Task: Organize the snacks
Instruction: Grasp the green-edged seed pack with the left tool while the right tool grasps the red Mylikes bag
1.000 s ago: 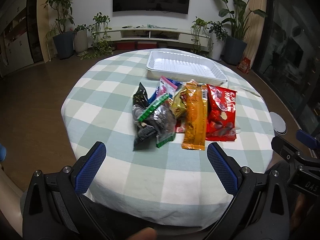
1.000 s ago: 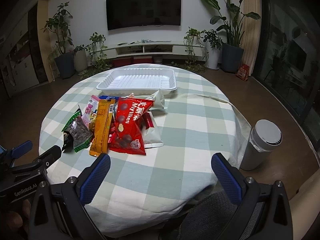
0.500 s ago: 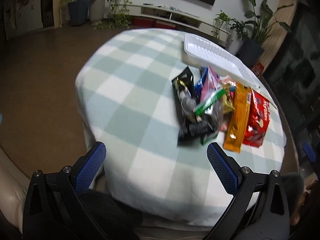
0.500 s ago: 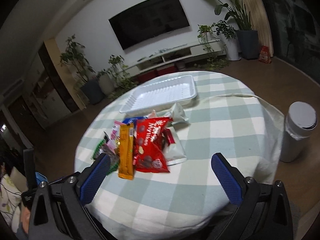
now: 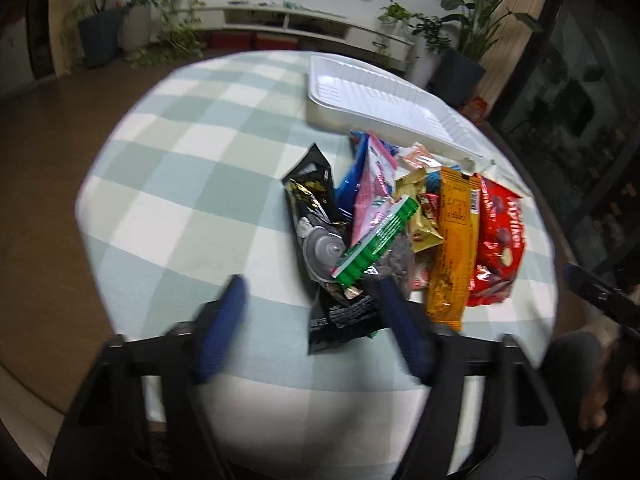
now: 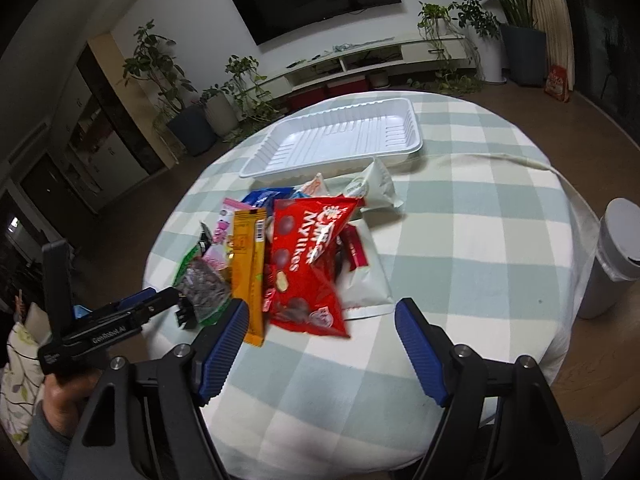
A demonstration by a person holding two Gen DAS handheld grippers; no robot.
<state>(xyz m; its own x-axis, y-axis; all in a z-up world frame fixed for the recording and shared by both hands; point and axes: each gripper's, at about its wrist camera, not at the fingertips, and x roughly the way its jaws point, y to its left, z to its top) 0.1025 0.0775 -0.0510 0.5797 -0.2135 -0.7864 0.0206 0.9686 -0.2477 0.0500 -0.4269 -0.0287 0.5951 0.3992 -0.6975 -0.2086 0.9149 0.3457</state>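
A pile of snack packs lies on a round checked table [image 5: 192,184]: a black pack [image 5: 316,216], a green-topped seed bag [image 5: 376,240], a pink pack [image 5: 376,184], an orange bar [image 5: 454,248] and a red Mylikes bag [image 5: 498,240]. An empty white tray [image 5: 384,100] stands behind them. My left gripper [image 5: 312,300] is open, just short of the black pack. My right gripper [image 6: 324,320] is open, its jaws either side of the red bag's [image 6: 308,256] near end. A white pack [image 6: 368,280] lies right of the red bag, and the tray [image 6: 340,140] is beyond.
A grey lidded bin [image 6: 616,256] stands on the floor right of the table. The left gripper [image 6: 116,320] shows at the table's left edge in the right wrist view. A TV stand and potted plants line the far wall.
Both grippers have moved in toward the snack pile. Both jaws have narrowed but remain open. Nothing has been picked up.
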